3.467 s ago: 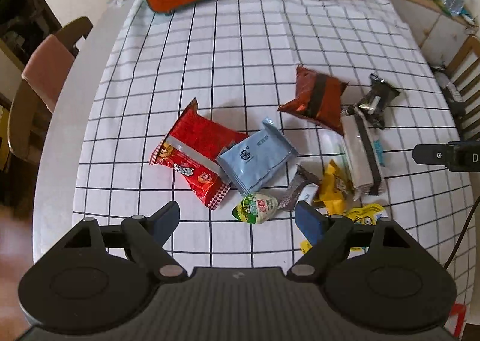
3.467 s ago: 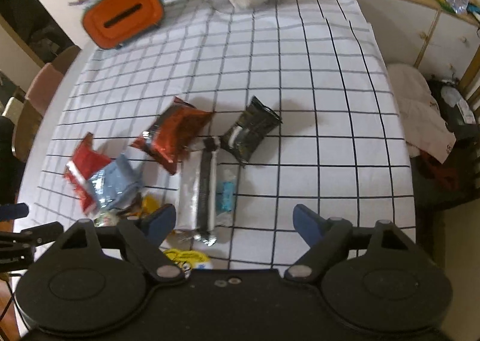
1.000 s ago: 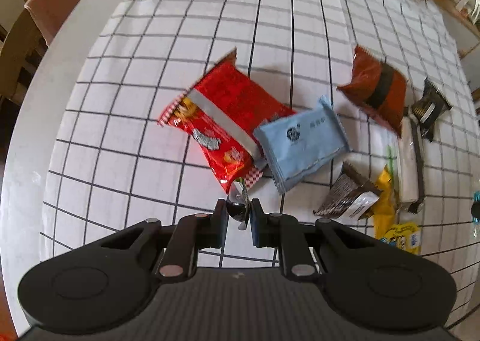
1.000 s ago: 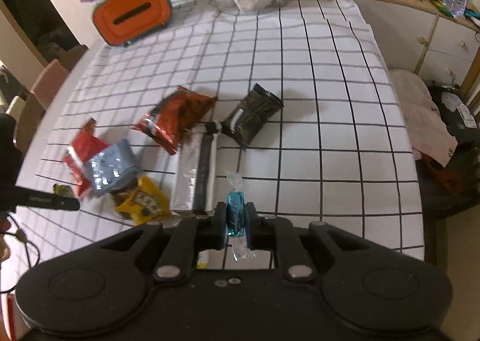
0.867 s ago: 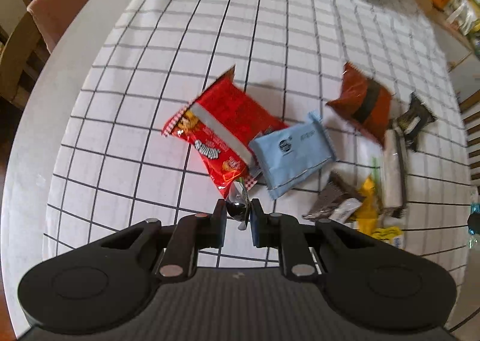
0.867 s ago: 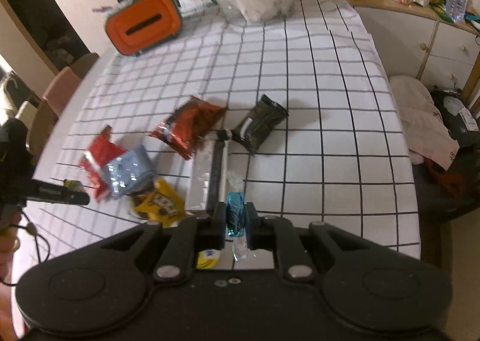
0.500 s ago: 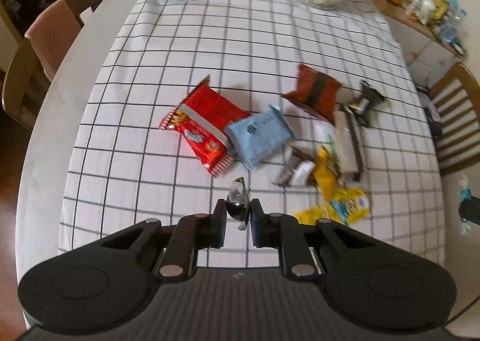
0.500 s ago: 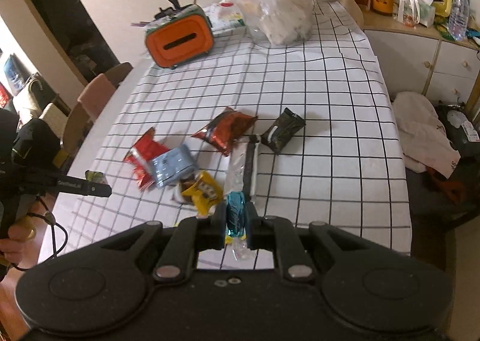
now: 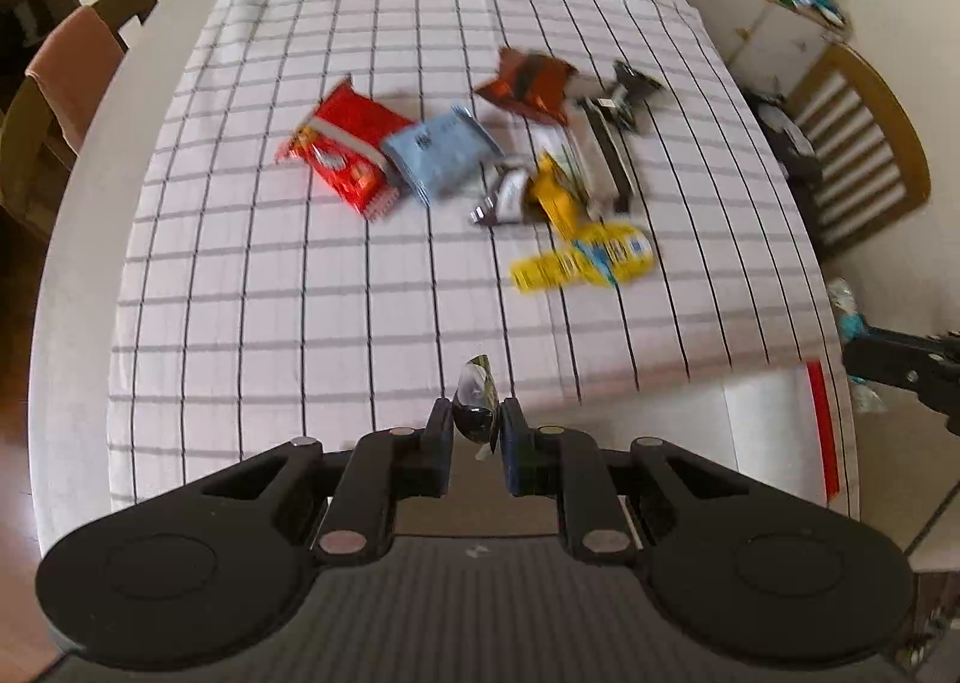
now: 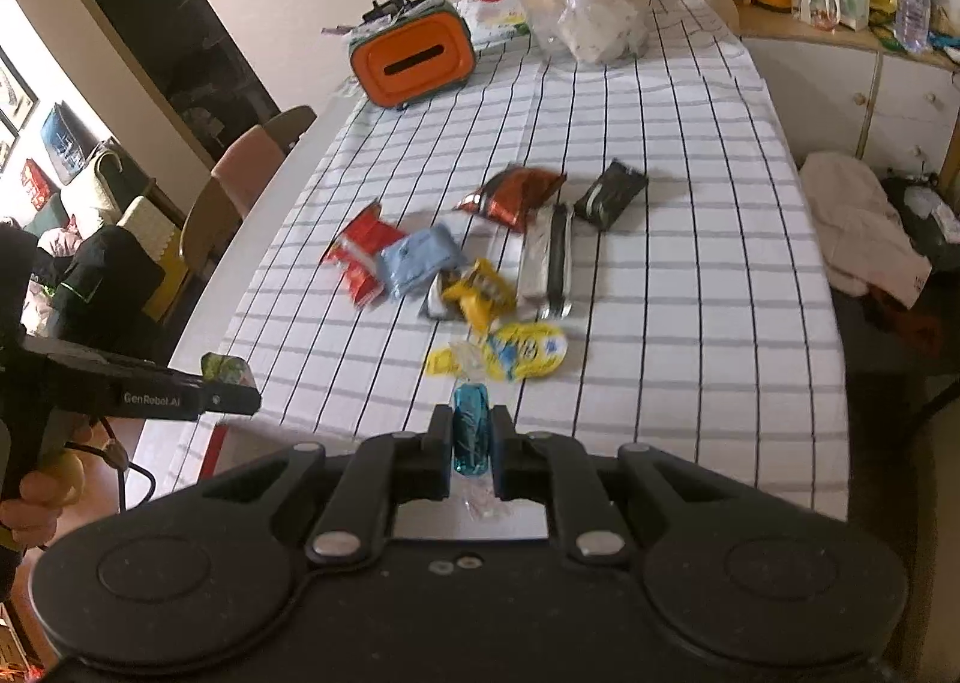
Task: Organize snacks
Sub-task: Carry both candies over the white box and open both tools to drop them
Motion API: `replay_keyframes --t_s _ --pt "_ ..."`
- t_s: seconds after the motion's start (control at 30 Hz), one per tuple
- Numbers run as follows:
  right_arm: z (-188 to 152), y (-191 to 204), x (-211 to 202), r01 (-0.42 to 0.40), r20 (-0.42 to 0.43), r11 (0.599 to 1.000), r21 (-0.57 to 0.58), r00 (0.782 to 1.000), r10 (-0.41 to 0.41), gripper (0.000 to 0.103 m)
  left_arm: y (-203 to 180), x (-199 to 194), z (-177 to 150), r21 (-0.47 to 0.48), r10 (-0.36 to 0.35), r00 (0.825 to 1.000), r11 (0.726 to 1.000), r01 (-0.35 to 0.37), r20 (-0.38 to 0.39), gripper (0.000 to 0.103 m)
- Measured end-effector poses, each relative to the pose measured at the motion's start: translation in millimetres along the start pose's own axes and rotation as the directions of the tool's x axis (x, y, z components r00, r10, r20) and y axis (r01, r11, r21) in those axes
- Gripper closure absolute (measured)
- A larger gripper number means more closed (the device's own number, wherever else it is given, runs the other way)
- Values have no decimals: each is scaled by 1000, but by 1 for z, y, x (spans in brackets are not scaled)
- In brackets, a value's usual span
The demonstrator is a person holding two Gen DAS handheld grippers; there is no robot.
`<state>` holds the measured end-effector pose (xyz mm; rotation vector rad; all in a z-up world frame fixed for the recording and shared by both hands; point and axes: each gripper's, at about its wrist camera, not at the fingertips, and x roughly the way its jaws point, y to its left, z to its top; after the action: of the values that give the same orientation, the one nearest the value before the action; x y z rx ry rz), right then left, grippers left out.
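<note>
Grippers both sat raised above the near edge of the checked tablecloth, each loaded: left gripper was clamped on a small green-and-white candy, right gripper clamped on a blue wrapped candy. Remaining pile lay well ahead of both: red packet, blue packet touching it, dark red bag, long silver-black bar, black pouch, yellow bag and yellow wrapper nearest the right gripper. My read: this was a carry step, two small candies headed for a shared spot. Doing it well meant holding squeeze steady, since both candies were pinched at the body with loose wrapper tails free, and lowering to the surface before opening so they wouldn't bounce or roll. Hard to make out: no sorting bin or destination was visible in either view, so the drop point was unclear. Left view was motion-blurred, labels unreadable. Small dark-and-white wrapper beside the yellow bag was partly covered, type unknown. Contact area on the green candy was hidden by the fingertip pads.
</note>
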<state>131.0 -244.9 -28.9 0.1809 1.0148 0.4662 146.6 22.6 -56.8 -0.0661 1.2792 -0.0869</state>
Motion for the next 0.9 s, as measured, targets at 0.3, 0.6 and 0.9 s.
replay_keyframes --t_s 0.3,0.6,0.9 --pt "-48 16 11 -7 -55 1000 29 998 8 92 -18 6 -47 63 -18 998 998 22 -61 87" --pt "-88 29 37 2 -124 999 45 992 3 92 -35 21 -76 115 -4 993 993 17 -115 87" --pt "-111 40 54 1 -182 999 51 983 8 92 -49 35 -94 186 43 985 983 -11 -169 87"
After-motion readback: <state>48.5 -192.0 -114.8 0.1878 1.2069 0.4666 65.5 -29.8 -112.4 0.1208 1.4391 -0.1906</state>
